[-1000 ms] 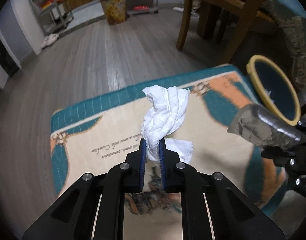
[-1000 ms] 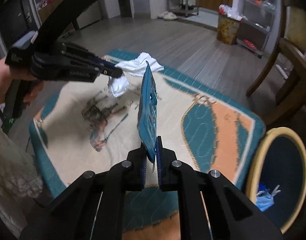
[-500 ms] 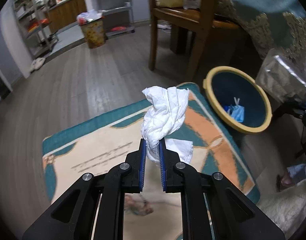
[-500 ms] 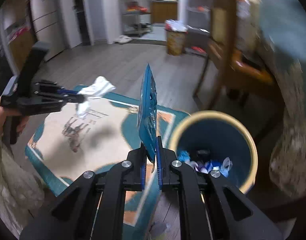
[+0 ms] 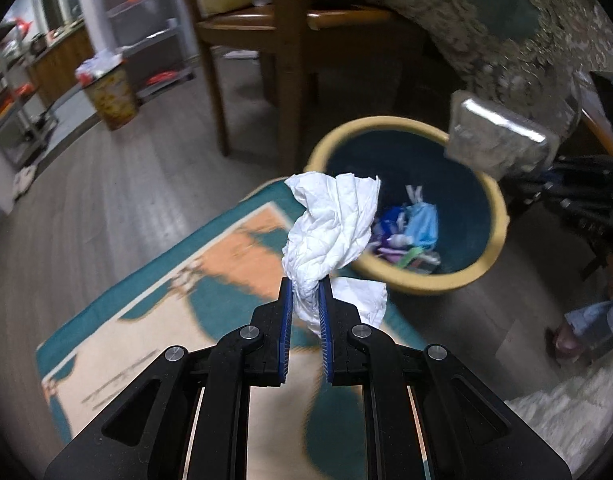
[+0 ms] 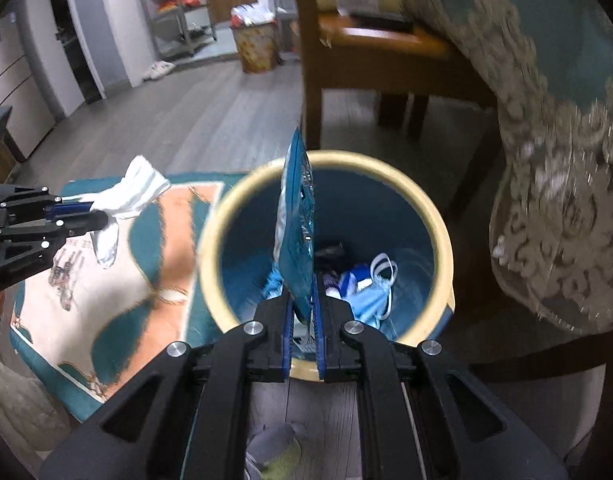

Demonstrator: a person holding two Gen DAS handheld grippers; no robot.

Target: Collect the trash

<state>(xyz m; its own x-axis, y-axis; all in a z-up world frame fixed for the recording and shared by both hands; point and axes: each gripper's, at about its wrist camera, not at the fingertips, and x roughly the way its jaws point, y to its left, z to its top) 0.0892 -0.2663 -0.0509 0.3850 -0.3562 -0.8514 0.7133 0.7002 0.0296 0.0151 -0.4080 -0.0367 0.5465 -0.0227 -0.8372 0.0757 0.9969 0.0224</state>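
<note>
My left gripper (image 5: 305, 292) is shut on a crumpled white tissue (image 5: 330, 224), held over the rug's corner just left of the bin (image 5: 490, 192). That tissue (image 6: 126, 196) and left gripper (image 6: 100, 218) also show at the left of the right wrist view. My right gripper (image 6: 304, 292) is shut on a flat blue snack wrapper (image 6: 296, 240) that stands upright over the mouth of the yellow-rimmed blue bin (image 6: 426, 208). The bin holds several bits of trash, among them a light blue face mask (image 6: 370, 296). The wrapper's silver side (image 5: 494, 140) hangs above the bin's far right rim.
A teal, orange and cream rug (image 5: 226, 264) lies left of the bin on grey wood flooring. A wooden chair (image 6: 346, 52) stands just behind the bin, and a patterned tablecloth (image 6: 554, 160) hangs to its right. A second bin (image 6: 256, 44) and shelving stand far back.
Both grippers have swung to the right from over the rug toward the bin, still holding their pieces. The wrapper now hangs over the bin's mouth; the tissue is at its left rim.
</note>
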